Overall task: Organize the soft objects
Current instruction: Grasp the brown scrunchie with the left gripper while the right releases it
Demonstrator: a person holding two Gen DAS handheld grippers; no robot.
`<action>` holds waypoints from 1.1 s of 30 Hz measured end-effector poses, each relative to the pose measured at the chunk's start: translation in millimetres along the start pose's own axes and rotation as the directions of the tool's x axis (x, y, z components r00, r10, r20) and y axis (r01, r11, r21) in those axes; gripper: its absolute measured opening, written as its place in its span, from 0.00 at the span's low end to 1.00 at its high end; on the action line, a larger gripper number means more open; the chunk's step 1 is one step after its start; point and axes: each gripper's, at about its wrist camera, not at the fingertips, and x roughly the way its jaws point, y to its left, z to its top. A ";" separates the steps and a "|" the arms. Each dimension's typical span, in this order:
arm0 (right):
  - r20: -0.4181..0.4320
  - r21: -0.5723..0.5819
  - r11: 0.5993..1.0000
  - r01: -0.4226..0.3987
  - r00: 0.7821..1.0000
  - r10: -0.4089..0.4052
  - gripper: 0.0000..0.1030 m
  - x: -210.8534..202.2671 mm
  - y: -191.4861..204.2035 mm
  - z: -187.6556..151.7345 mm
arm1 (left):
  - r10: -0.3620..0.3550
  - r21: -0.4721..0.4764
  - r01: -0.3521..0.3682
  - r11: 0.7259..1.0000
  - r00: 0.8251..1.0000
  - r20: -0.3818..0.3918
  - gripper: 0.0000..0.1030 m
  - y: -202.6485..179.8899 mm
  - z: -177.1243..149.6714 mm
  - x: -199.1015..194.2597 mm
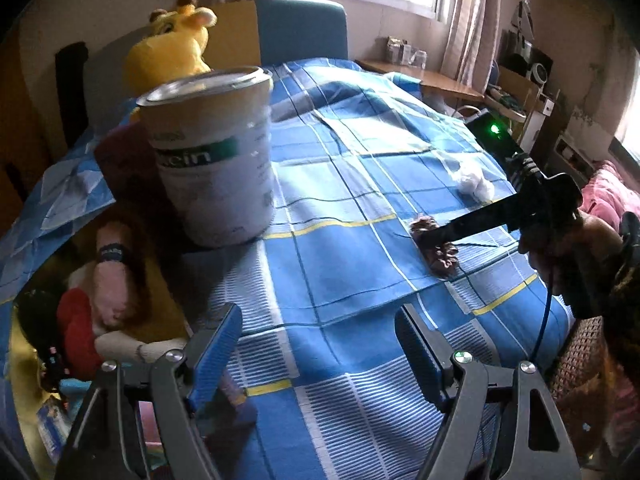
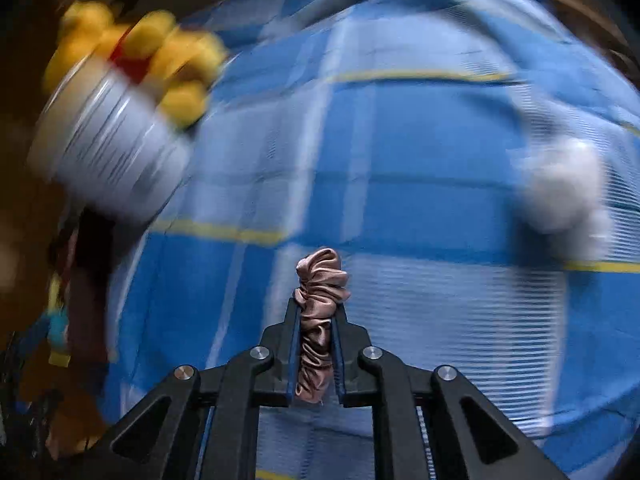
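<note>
Pinching pink scrunchie (image 2: 318, 312): right tongs (image 2: 317, 308) | left tongs (image 1: 320, 320) wide | can (image 1: 212, 152) label: partly legible "…cin"

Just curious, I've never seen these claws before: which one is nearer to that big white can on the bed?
Left. The left claw hangs open just in front of the white can. The right claw, shut on a pink scrunchie, is farther off across the blue bedspread.

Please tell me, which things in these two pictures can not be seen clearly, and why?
- White can, left wrist view: label word half turned away; contents hidden by its wall.
- Pink scrunchie, left wrist view: partly covered by the right gripper.
- White fluffy lump, right wrist view: smeared by motion blur.
- Toys at the bed's edge, left wrist view: dark, cut off by the fisheye edge.
</note>
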 end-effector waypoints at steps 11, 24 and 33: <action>0.152 0.166 0.986 -0.022 0.988 -0.004 0.41 -33.0 -39.1 11.7 | -0.091 0.037 0.093 0.995 0.994 -0.053 0.77 -42.5 27.9 45.2; 0.320 0.450 0.893 0.011 0.932 -0.172 0.41 -78.3 -102.5 3.5 | -0.150 0.062 0.159 0.985 0.980 -0.129 0.78 -110.8 70.7 125.6; 0.348 0.524 0.851 -0.024 0.918 -0.188 0.41 -88.1 -120.3 -2.4 | -0.159 0.084 0.172 0.982 0.977 -0.140 0.18 -111.1 59.1 153.6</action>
